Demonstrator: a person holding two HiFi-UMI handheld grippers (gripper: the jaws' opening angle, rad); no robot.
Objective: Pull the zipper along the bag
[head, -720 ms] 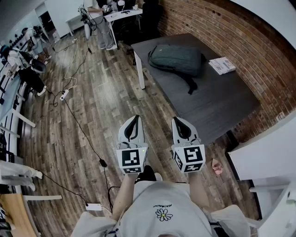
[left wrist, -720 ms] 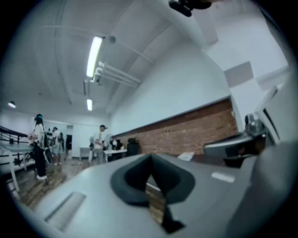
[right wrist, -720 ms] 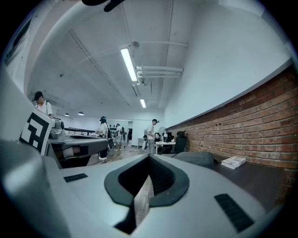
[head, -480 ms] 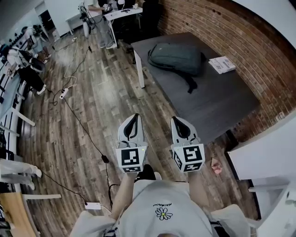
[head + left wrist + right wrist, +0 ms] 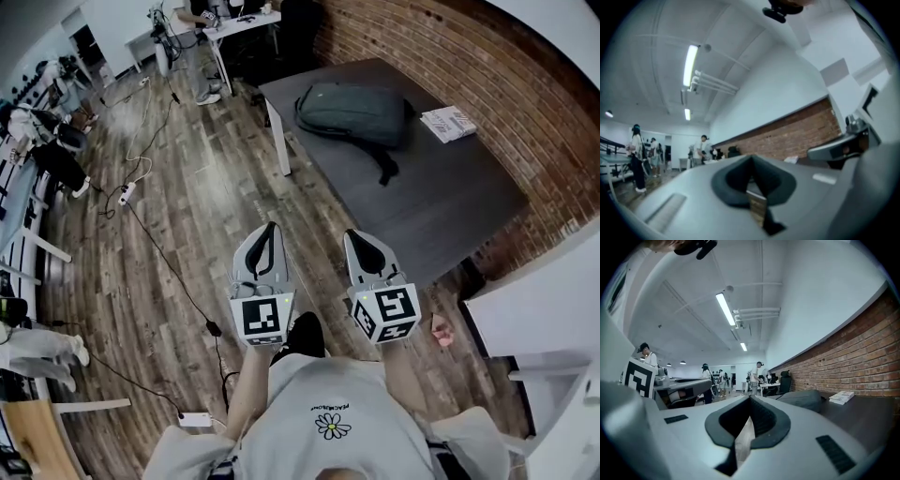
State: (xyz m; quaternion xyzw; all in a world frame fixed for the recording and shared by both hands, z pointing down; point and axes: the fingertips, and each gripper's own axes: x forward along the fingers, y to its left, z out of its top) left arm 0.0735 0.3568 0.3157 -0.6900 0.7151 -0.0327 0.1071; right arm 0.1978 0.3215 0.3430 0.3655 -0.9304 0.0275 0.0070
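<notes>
The left gripper (image 5: 269, 230) and right gripper (image 5: 353, 236) have jaws together, holding nothing.

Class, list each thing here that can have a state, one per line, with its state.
left gripper: shut, empty, above the floor
right gripper: shut, empty, above the floor
backpack: lying flat on the table, untouched; zipper unreadable
booklet: lying flat, apart from the backpack
</notes>
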